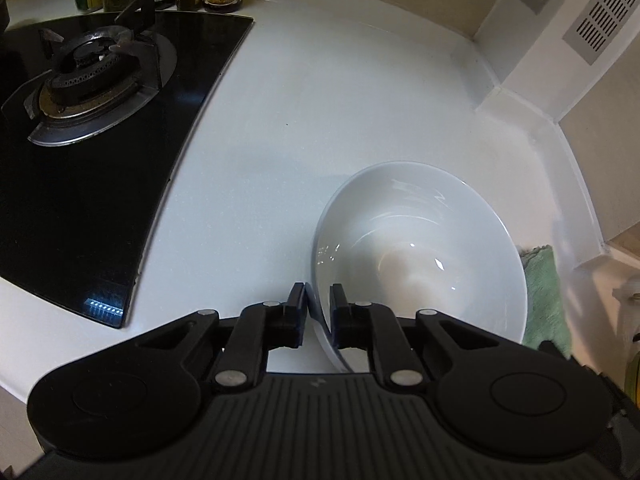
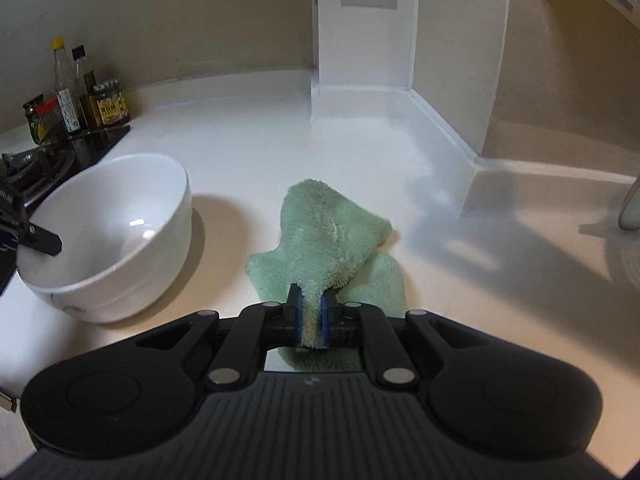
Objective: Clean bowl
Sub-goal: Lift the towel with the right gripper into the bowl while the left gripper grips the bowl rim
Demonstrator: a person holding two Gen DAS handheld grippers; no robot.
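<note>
A white bowl point(image 1: 420, 248) sits tilted on the white counter; it also shows in the right wrist view point(image 2: 116, 236) at the left. My left gripper point(image 1: 318, 300) is shut on the bowl's near rim, one finger inside and one outside; its finger point(image 2: 38, 236) shows at the bowl's left rim. My right gripper point(image 2: 313, 308) is shut on a fold of a green cloth point(image 2: 332, 236), which lies on the counter to the right of the bowl. The cloth point(image 1: 544, 296) peeks out behind the bowl in the left wrist view.
A black gas hob point(image 1: 92, 128) with a burner lies to the left. Sauce jars and bottles point(image 2: 76, 96) stand at the back wall. A white pillar with vents point(image 2: 368, 24) stands at the back. A sink basin point(image 2: 560, 240) lies to the right.
</note>
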